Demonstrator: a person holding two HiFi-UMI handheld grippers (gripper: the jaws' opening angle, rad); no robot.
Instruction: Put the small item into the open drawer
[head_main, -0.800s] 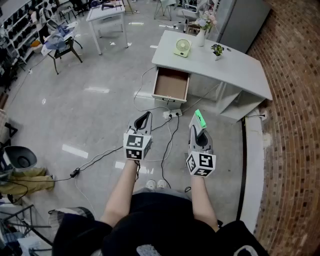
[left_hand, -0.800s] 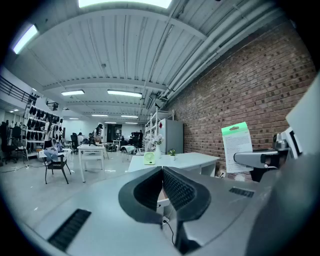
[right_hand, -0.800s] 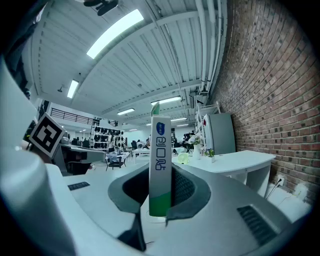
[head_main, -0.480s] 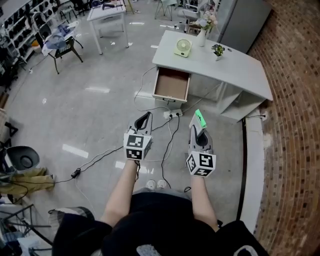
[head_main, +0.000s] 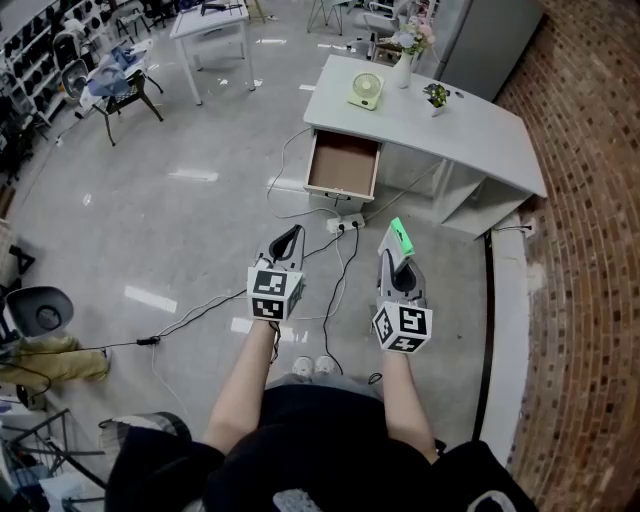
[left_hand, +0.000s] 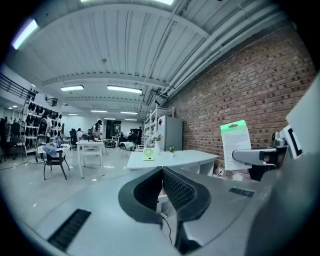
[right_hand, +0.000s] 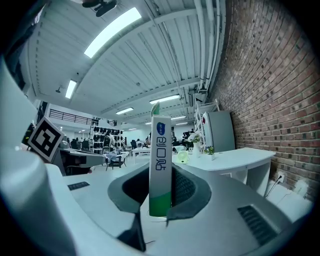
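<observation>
A flat green and white packet (head_main: 400, 236) stands clamped in my right gripper (head_main: 396, 245), its printed face (right_hand: 161, 165) upright between the pads. My left gripper (head_main: 289, 240) is shut with nothing in it, its tips meeting (left_hand: 161, 170). Both are held side by side above the floor, well short of the white desk (head_main: 470, 135). The desk's wooden drawer (head_main: 343, 167) is pulled open toward me and its bottom looks bare.
A small green fan (head_main: 365, 92), a vase of flowers (head_main: 408, 55) and a little potted plant (head_main: 434, 98) stand on the desk. A power strip (head_main: 346, 224) and cables (head_main: 335, 290) lie on the floor ahead. A brick wall (head_main: 590, 250) runs along the right.
The view has crept forward a little toward the desk. Both grippers keep their places and their grip.
</observation>
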